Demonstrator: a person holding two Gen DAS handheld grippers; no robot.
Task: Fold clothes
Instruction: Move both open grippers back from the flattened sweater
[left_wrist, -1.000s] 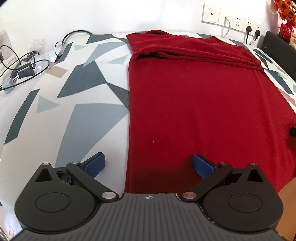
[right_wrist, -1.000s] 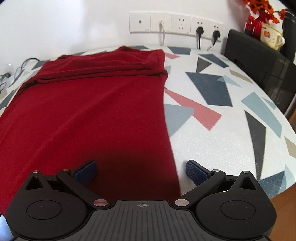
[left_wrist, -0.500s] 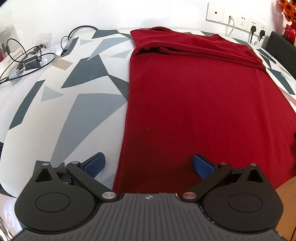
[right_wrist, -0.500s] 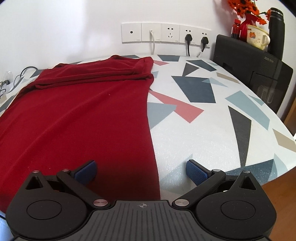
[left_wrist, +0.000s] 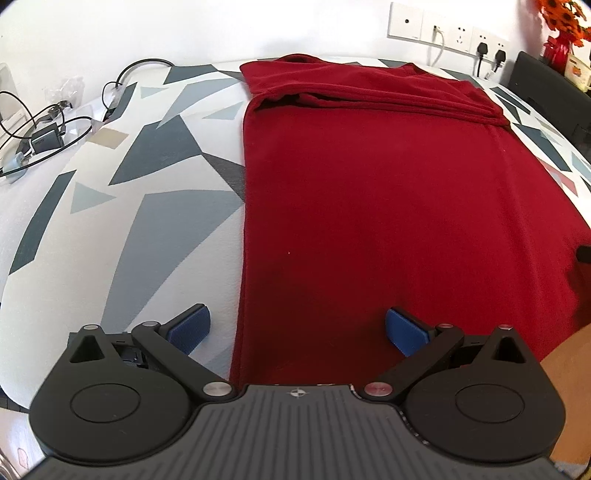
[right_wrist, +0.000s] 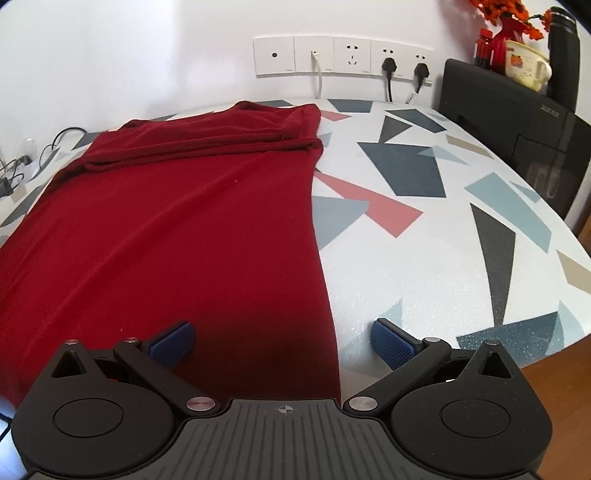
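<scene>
A dark red garment (left_wrist: 388, 192) lies flat on the patterned table, its far part folded over in a band near the wall; it also shows in the right wrist view (right_wrist: 177, 229). My left gripper (left_wrist: 297, 330) is open and empty, its blue pads straddling the garment's near left edge. My right gripper (right_wrist: 282, 341) is open and empty, straddling the garment's near right edge. The near hem is hidden below both gripper bodies.
The table (right_wrist: 424, 258) has a white top with grey, blue and red triangles. Black cables and a charger (left_wrist: 40, 136) lie at its far left. Wall sockets (right_wrist: 347, 57) with plugs sit behind. A black box (right_wrist: 517, 125) with a mug and flowers stands at the right.
Both grippers have shifted slightly over the near hem, still open. The right gripper moved back leftward toward the garment's right edge. The garment has not moved.
</scene>
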